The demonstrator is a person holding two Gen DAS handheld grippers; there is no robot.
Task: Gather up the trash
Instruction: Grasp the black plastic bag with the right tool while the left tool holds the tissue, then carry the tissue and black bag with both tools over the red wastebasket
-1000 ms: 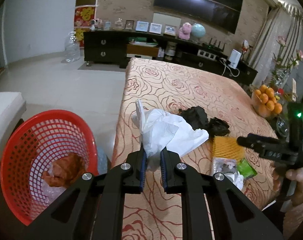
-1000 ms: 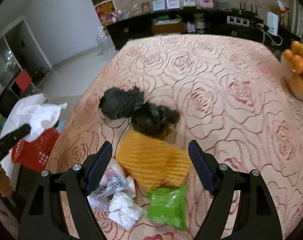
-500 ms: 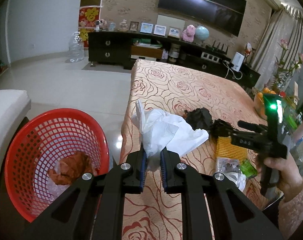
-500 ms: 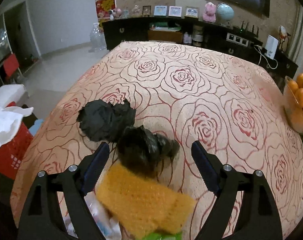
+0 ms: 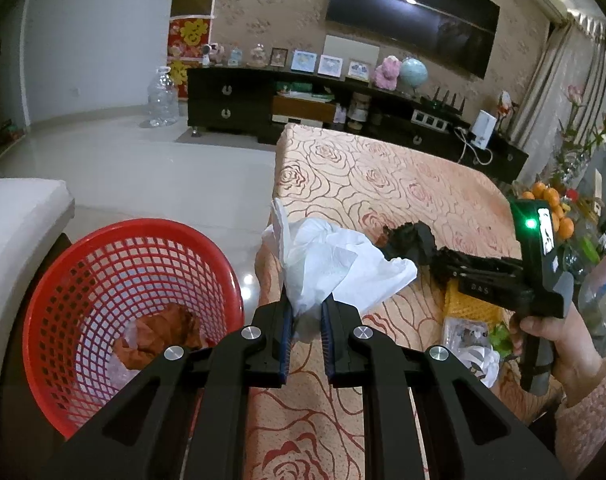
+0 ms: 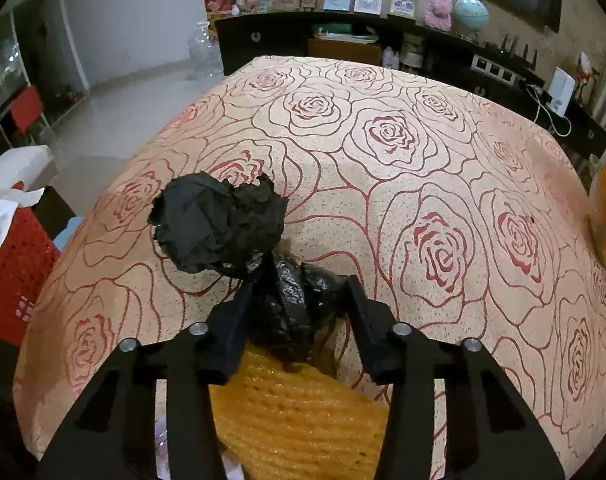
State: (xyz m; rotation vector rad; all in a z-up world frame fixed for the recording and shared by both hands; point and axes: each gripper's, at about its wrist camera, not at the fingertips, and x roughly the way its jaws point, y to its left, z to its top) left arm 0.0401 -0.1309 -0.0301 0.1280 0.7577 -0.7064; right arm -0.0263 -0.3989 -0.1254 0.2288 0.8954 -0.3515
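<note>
My left gripper (image 5: 305, 308) is shut on a crumpled white tissue (image 5: 335, 264), held above the table's left edge, just right of the red mesh basket (image 5: 55, 280). The basket holds orange-brown and clear trash. My right gripper (image 6: 307, 276) is open, its fingers either side of a shiny black plastic wad (image 6: 291, 300). A crumpled black paper ball (image 6: 219, 224) lies just beyond it to the left. An orange foam net (image 6: 299, 420) lies under the right gripper. It also shows in the left wrist view (image 5: 467, 308).
The table has a rose-patterned cloth (image 6: 423, 152). White and green wrappers (image 5: 479, 344) lie by the near right edge. A bowl of oranges (image 5: 551, 208) stands at the right. A white seat (image 5: 15, 216) is left of the basket.
My right gripper moved forward and down, from over the orange net to around the black plastic wad, and its jaws narrowed. My left gripper with the tissue shifted left toward the basket.
</note>
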